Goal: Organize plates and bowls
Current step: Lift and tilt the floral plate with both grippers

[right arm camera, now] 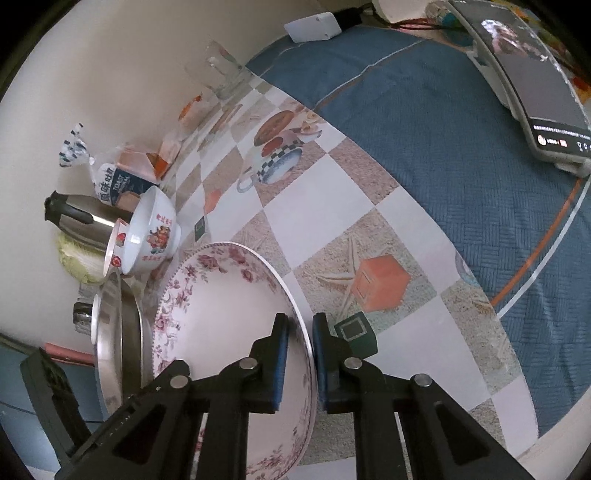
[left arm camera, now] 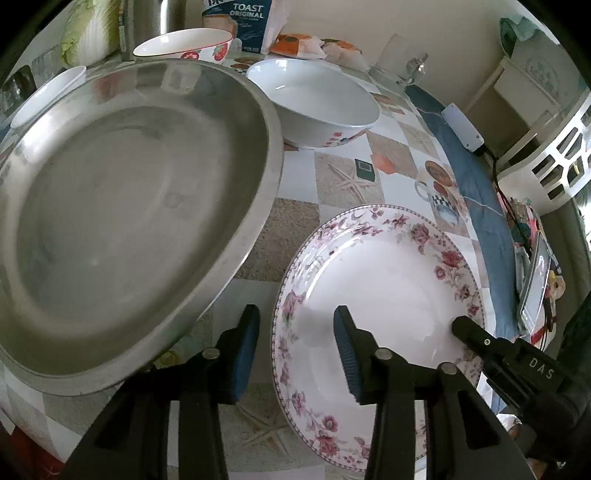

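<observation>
1. Floral plate (left arm camera: 388, 288) is seen low on the counter (left arm camera: 332, 177), just beside the steel basin (left arm camera: 122, 221); its rim is clamped by the right tool (right arm camera: 300, 363), pads pressed on either side.
2. Left tool (left arm camera: 297, 354) is held apart over the plate's near rim; one finger is outside it, one over the well; nothing is gripped.
3. White bowl (left arm camera: 314, 99) is left loose behind the basin; a strawberry-print bowl (left arm camera: 188, 44) and a small white bowl (left arm camera: 48, 94) are scattered further back.
4. Nothing is judged stacked yet; the task looks early, with plate and all bowls left to be grouped.
5. Toast bag (left arm camera: 240, 18) and a glass (left arm camera: 391, 55) are noted at the wall.
</observation>
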`<state>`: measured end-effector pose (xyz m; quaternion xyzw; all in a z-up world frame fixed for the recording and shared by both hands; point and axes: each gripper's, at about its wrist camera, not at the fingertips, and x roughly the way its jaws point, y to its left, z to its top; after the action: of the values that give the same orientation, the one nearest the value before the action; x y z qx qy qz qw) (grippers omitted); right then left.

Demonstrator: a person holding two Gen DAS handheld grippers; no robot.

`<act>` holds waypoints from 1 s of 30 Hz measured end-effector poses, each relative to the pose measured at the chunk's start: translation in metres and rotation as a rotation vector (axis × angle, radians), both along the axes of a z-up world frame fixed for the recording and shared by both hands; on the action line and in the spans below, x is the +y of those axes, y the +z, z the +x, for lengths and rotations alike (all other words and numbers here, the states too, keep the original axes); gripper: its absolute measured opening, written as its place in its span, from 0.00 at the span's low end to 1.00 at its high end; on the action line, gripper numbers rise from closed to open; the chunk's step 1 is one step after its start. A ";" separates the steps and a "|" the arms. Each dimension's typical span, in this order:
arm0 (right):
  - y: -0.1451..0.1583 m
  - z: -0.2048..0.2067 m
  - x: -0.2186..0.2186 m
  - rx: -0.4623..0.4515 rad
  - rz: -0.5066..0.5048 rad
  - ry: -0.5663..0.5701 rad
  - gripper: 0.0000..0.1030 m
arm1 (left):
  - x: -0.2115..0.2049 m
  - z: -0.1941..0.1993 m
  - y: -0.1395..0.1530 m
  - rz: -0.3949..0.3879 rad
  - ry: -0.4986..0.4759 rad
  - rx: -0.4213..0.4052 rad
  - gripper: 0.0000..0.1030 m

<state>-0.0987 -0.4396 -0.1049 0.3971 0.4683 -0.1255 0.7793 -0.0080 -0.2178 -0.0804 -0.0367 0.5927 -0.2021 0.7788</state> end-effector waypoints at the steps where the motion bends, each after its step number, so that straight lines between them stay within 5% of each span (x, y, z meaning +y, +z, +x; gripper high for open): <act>1: 0.000 -0.001 -0.001 -0.002 0.006 -0.003 0.14 | -0.001 0.000 0.000 0.000 -0.003 0.000 0.38; 22: 0.003 -0.014 -0.008 -0.004 -0.028 -0.053 0.14 | -0.021 0.003 -0.001 -0.016 -0.118 -0.010 0.28; 30: 0.004 -0.016 -0.010 -0.005 -0.020 -0.058 0.13 | -0.016 0.010 -0.002 -0.101 -0.090 0.094 0.28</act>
<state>-0.1146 -0.4491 -0.1007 0.4032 0.4531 -0.1517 0.7805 0.0015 -0.2335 -0.0821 -0.0590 0.6188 -0.2645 0.7373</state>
